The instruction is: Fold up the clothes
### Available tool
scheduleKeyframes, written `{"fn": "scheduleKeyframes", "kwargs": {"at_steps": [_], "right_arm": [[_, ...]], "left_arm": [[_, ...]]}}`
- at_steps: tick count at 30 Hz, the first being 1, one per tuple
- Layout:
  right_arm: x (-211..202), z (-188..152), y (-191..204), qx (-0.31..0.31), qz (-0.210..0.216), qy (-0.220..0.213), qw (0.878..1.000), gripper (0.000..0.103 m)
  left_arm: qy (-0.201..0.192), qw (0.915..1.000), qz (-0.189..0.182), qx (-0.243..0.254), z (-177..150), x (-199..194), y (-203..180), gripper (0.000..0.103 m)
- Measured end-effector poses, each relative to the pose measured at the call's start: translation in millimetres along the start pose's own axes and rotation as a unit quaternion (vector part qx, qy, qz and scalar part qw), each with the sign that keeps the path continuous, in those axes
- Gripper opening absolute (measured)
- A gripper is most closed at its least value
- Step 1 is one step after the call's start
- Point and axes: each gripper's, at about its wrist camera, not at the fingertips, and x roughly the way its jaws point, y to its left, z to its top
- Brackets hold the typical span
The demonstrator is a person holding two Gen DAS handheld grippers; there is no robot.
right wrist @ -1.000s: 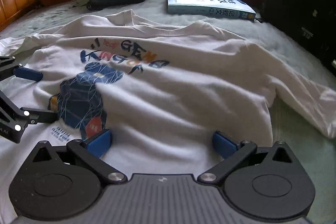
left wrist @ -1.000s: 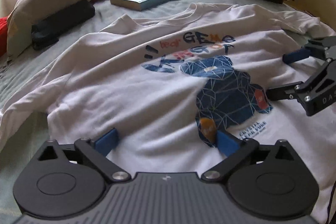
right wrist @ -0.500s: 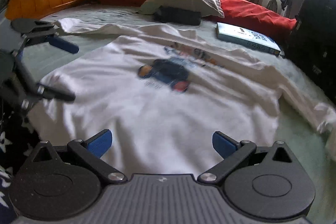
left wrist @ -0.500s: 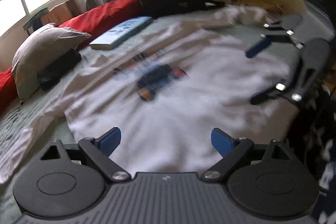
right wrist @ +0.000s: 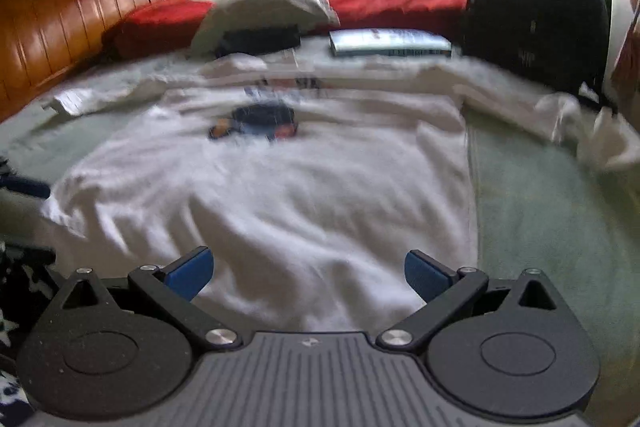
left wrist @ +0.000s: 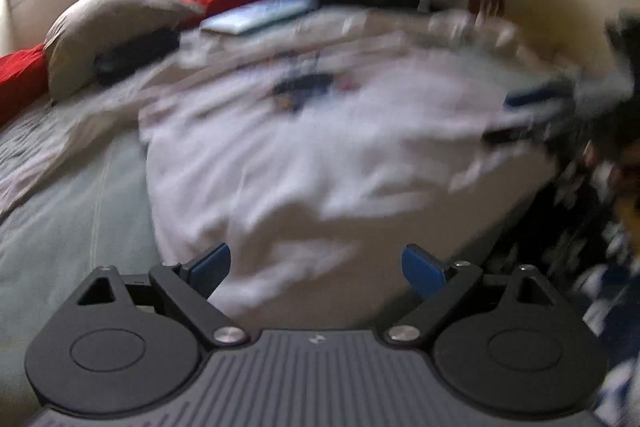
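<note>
Overall, blur leaves the print on the white sweatshirt (right wrist: 280, 195) unreadable, as is the lettering on the book (right wrist: 390, 43) behind it. The sweatshirt lies spread flat on the bed (right wrist: 540, 211). Left hand-held gripper (left wrist: 316, 269) and right hand-held gripper (right wrist: 306, 273) both stand spread wide at its hem, pinching nothing.
</note>
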Motion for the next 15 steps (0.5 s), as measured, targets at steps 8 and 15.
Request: {"fn": "scheduleKeyframes", "kwargs": {"at_steps": [8, 15], "right_arm": [[20, -9, -24, 0.096, 0.064, 0.022, 0.993, 0.103], [-12, -13, -54, 0.159, 0.072, -0.010, 0.985, 0.103]], "left_arm": [[0.050, 0.9937, 0.013, -0.099, 11, 55, 11, 0.092], [0.015, 0.9899, 0.024, -0.139, 23, 29, 26, 0.092]]}}
